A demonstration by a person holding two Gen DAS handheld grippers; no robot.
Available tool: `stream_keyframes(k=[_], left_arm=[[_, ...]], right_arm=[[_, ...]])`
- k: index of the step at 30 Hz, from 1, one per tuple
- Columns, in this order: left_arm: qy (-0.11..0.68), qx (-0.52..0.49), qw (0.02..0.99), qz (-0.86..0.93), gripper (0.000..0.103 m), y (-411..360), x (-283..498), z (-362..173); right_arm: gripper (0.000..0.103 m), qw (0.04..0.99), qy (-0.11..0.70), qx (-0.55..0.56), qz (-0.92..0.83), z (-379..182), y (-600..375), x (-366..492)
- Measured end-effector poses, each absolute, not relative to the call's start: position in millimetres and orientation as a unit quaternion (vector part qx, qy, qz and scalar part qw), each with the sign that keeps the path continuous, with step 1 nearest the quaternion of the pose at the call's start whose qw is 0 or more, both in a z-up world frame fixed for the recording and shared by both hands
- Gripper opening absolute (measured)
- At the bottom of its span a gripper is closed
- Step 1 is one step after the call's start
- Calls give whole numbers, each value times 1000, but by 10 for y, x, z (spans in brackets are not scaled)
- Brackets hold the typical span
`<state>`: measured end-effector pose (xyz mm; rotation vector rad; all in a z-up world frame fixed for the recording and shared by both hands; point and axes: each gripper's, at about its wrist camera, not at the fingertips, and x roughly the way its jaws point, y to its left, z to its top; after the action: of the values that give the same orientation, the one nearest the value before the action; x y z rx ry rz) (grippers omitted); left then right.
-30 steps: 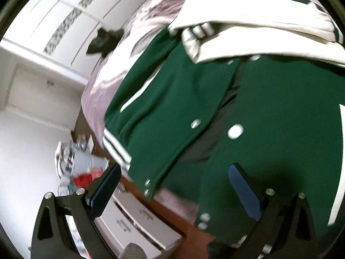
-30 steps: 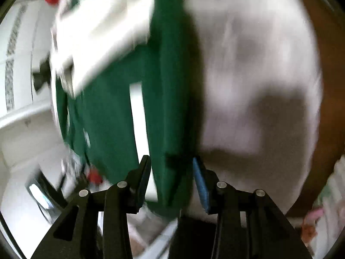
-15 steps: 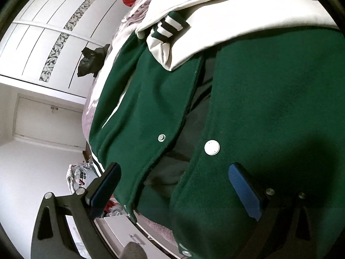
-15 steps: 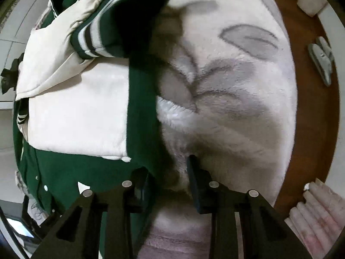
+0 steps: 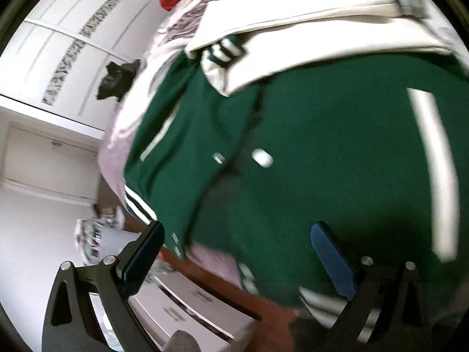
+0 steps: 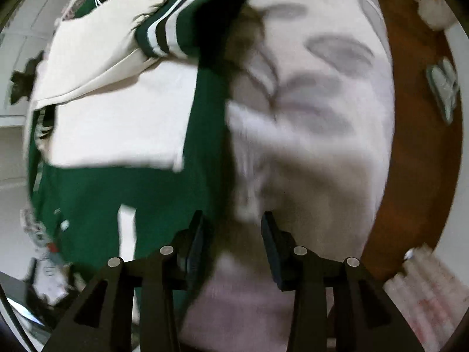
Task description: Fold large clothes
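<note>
**Green varsity jacket lying across the bed, both grippers hovering empty**

No brand or label is coming through legibly: the bag (image 5: pixel 96 240) on the floor past the bed's corner is carrying dark and red lettering, but blur is making it unreadable, and the white boxes (image 5: pixel 187 302) below the bed edge are showing only smudged marks.

The varsity jacket (image 5: pixel 337 152) is lying on the bed (image 6: pixel 322 135), over a pale fleece blanket with a grey leaf pattern. In the left wrist view its striped hem (image 5: pixel 137 205) is hanging at the bed's near edge, with the wooden floor (image 5: pixel 222 281) just beyond. In the right wrist view the jacket's side edge is running down the middle of the frame, leaving a broad stretch of bare blanket to its right, out to the bed's far side and the brown floor (image 6: pixel 416 158) there.

The jacket is dark green with cream sleeves (image 6: pixel 117 111) folded across the chest, green-and-white striped cuffs (image 6: pixel 181 29), silver snaps (image 5: pixel 262 158) down an open front and white pocket trim (image 5: pixel 433 170).

The left gripper (image 5: pixel 237 252) is hanging over the jacket's lower front, its fingers spread wide with nothing between them. The right gripper (image 6: pixel 231 246) is hanging at the jacket's side edge, its fingers at a middling gap and opening, with blanket and the jacket's edge below but nothing pinched.
</note>
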<state>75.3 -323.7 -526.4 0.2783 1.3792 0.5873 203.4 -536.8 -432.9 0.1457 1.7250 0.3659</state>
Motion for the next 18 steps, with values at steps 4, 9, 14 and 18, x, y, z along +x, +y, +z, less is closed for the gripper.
stream_keyframes(k=[4,9,14,18], left_arm=[[641,128,715,247,103,-3607,426,-5251],[663,139,691,253,103,-3729,330,-5428],[652,171,694,252,103,-3913,366,-5448],[599,280,715,227,103,-4414,360,-5377]], right_arm=[[42,548,787,168,228,-4415,-5742,1513],[41,501,827,87,238,-5091,-5234,674],[40,510,827,77,223,-4889,-5305,618],[45,539,815,87,192,-4426,-5958,738]])
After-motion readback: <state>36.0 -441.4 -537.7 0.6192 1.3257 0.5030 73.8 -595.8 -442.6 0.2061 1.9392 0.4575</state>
